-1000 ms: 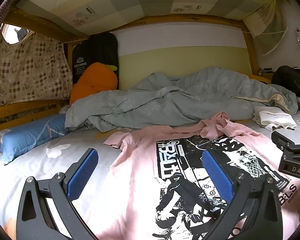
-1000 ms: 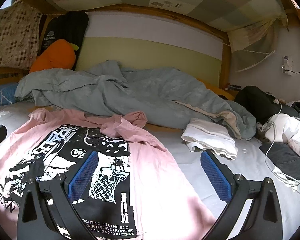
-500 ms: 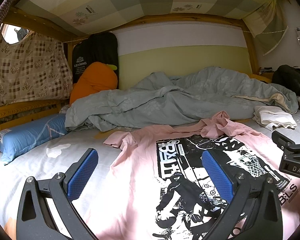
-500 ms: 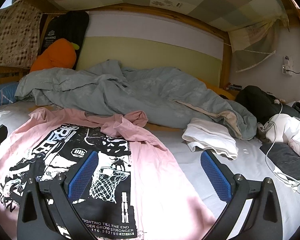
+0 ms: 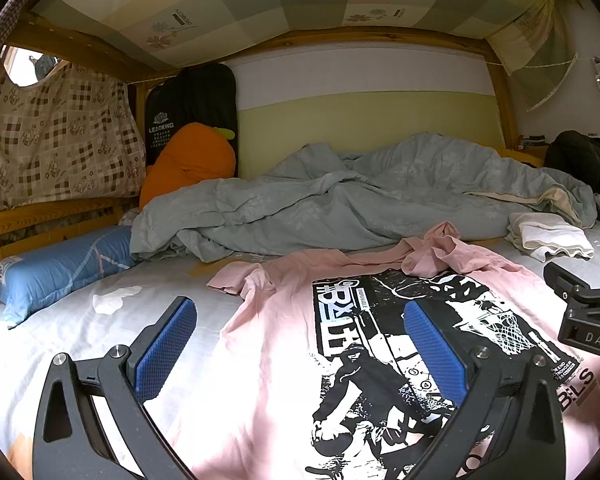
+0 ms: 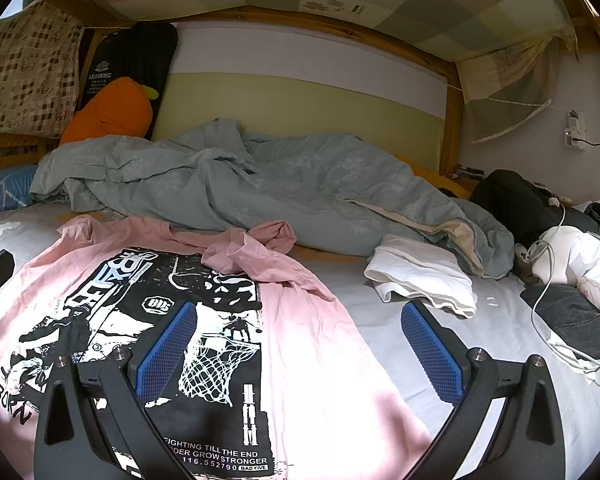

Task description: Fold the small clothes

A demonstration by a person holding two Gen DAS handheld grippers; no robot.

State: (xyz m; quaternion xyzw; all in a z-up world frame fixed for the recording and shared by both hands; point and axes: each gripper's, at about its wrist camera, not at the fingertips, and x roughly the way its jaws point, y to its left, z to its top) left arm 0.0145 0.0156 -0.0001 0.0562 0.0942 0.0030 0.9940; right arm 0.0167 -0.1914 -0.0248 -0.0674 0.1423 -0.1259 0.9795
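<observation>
pink T-shirt (image 5: pixel 284 344) flat | under left tongs (image 5: pixel 300 344), right tongs (image 6: pixel 300 350) | both agape

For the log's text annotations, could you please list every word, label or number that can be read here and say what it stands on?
"LEAOKING": black bag behind the orange cushion.
"FIGHTING TILL THE END", "STRONGER", "BAD FIVE", "BORN": pink T-shirt print.
"116.552790": same print, bottom line.
"DAS": right hand-held gripper body, seen from the left wrist.
Small lines under "LEAOKING", the canopy labels and the big stylised print letters: unreadable.
</observation>
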